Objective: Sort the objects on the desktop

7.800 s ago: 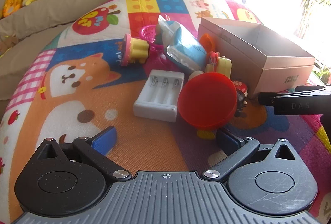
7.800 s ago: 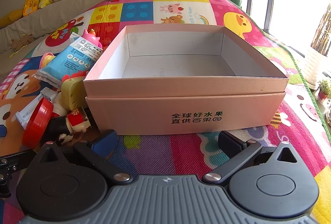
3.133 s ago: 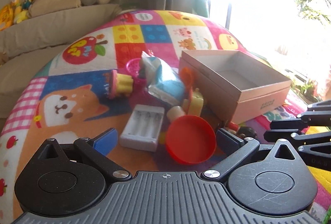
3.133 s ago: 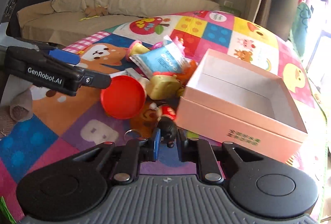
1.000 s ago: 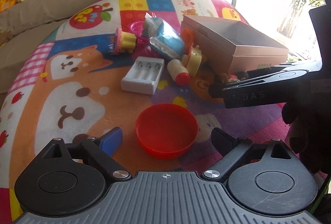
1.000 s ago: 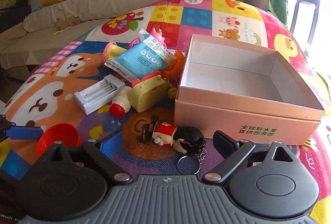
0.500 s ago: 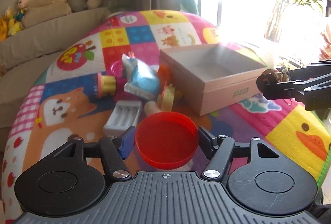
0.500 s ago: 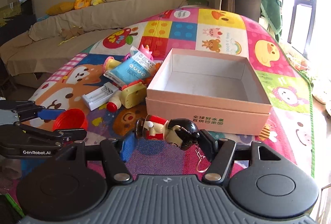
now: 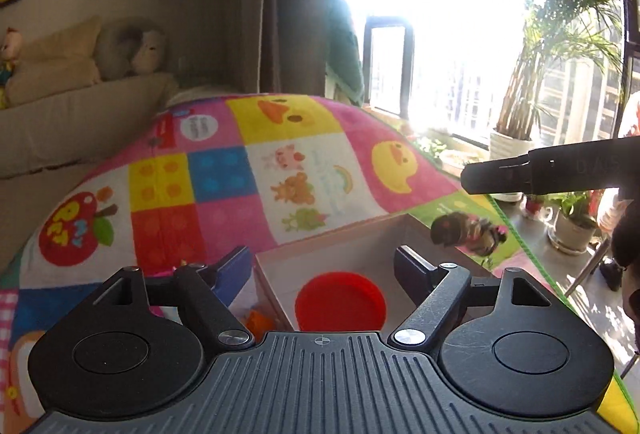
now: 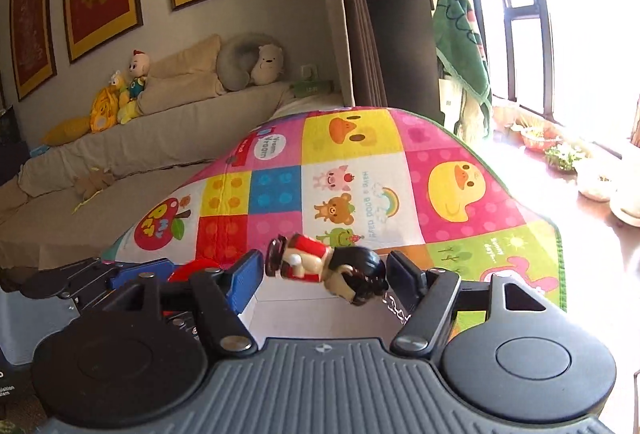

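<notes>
- Evidently the step in hand was the release: both tools hung over the box (image 9: 352,254) on the mat (image 9: 224,173).
- Left gripper (image 9: 322,262): jaws wide, having just been opening, with nothing pressed between the pads. The red cap (image 9: 340,300) showed below them, within the box walls; whether it had landed could not be told.
- Right gripper (image 10: 326,268): jaws also wide, having just been opening. The figure (image 10: 320,268) lay between the pads with a gap at each end, so it looked freed. The left wrist view showed it blurred, below the right fingers and near the far right corner of the box.
- Procedure, as judged:
  - Hold each gripper steady over the box interior until its item has dropped clear.
  - Keep the jaws spread; closing early could clip the figure or its key ring.
  - Check that the figure falls inside the wall, since it sat close to the rim.
  - Withdraw upward, not sideways, to avoid knocking the box wall or the other tool.
- The remaining items were out of view.
</notes>
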Motion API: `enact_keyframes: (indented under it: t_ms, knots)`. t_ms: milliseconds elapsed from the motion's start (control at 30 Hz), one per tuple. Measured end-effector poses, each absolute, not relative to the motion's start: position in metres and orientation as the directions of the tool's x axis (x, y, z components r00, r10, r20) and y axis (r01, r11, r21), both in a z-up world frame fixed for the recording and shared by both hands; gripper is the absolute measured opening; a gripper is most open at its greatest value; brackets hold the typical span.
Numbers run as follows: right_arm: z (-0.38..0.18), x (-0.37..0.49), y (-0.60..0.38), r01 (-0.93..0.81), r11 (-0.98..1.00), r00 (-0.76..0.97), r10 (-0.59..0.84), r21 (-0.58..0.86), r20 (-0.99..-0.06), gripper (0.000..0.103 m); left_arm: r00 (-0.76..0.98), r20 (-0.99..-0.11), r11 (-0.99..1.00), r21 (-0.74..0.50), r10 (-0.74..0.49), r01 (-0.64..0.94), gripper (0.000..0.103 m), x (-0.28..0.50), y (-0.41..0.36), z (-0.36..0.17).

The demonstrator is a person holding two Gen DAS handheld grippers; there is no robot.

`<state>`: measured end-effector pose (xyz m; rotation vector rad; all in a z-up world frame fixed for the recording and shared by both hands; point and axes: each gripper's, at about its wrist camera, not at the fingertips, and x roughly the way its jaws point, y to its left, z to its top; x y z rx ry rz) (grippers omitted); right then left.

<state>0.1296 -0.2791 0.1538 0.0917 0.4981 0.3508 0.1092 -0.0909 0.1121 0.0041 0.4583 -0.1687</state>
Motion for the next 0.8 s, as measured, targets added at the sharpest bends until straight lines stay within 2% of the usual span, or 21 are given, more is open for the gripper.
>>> enact_keyframes:
  t_ms: [67,167,333,467,500,600,667,767,800]
  knots:
    - [0.142,0.144,-0.278,-0.278,0.947,0.828,0.321,0.161,-0.459,0.075,0.893,-0.428,0.990,-0.047,-0.142,0.135,0.097,0.094,-0.067,0.106]
    - [0.126,0.143,-0.280,-0.296,0.943,0.831,0.333,0.153,-0.447,0.076,0.892,-0.448,0.997,0.018,-0.055,0.071,0.097,0.068,-0.039,0.089]
    - [0.106,0.125,-0.263,-0.323,0.942,0.842,0.330,0.093,-0.426,0.077,0.829,-0.559,1.000,0.010,-0.004,0.011,0.097,0.033,0.003,0.053]
    - [0.095,0.089,-0.215,-0.462,0.887,0.807,0.423,0.005,-0.413,0.076,0.806,-0.583,0.995,0.033,0.100,-0.099,0.097,0.015,0.030,0.037]
    - [0.092,0.078,-0.200,-0.498,0.866,0.796,0.441,-0.036,-0.414,0.074,0.804,-0.583,0.992,0.024,0.114,-0.124,0.097,0.013,0.037,0.037]
    - [0.078,0.052,-0.160,-0.587,0.800,0.751,0.484,-0.119,-0.448,0.057,0.806,-0.574,0.982,-0.016,0.143,-0.186,0.098,0.006,0.059,0.039]
    - [0.067,0.042,-0.136,-0.646,0.753,0.696,0.514,-0.124,-0.501,0.056,0.809,-0.565,0.975,-0.036,0.161,-0.218,0.099,0.004,0.069,0.040]
    - [0.043,0.035,-0.107,-0.656,0.736,0.678,0.479,-0.165,-0.558,0.055,0.812,-0.564,0.970,-0.076,0.149,-0.231,0.100,-0.001,0.078,0.039]
    - [0.036,0.035,-0.100,-0.656,0.735,0.671,0.464,-0.171,-0.578,0.050,0.813,-0.566,0.970,-0.087,0.140,-0.228,0.100,-0.002,0.079,0.038]
